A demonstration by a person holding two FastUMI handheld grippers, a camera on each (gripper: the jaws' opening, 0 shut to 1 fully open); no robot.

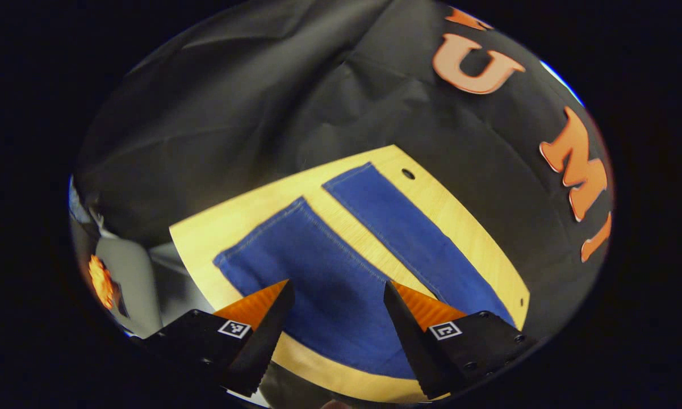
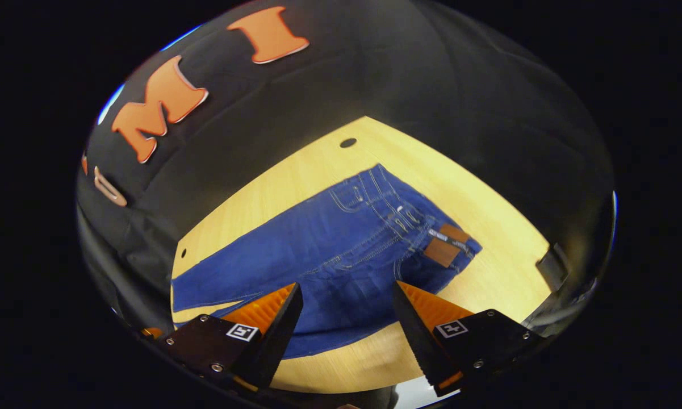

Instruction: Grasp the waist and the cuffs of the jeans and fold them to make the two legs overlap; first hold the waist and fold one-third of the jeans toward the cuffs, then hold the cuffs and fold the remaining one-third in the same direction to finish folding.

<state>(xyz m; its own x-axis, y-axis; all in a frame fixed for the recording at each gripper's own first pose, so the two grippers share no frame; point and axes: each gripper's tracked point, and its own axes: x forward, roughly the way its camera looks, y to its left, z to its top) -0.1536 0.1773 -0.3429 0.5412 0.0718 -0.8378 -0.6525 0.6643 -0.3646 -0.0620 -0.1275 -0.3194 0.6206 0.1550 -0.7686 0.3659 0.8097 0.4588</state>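
Jeans [image 2: 329, 255] lie flat and unfolded on the bench [image 2: 488, 267], and I'm hovering above them. My left hand-held gripper [image 1: 336, 295] is spread wide with nothing in it, the near leg [image 1: 312, 272] showing between its fingers; the far leg [image 1: 409, 238] runs from 11 to 5 o'clock beside it, bare wood between the two. My right hand-held gripper [image 2: 347, 298] is just as wide and empty, poised over the seat, with the waist patch [image 2: 444, 247] at 2 o'clock.
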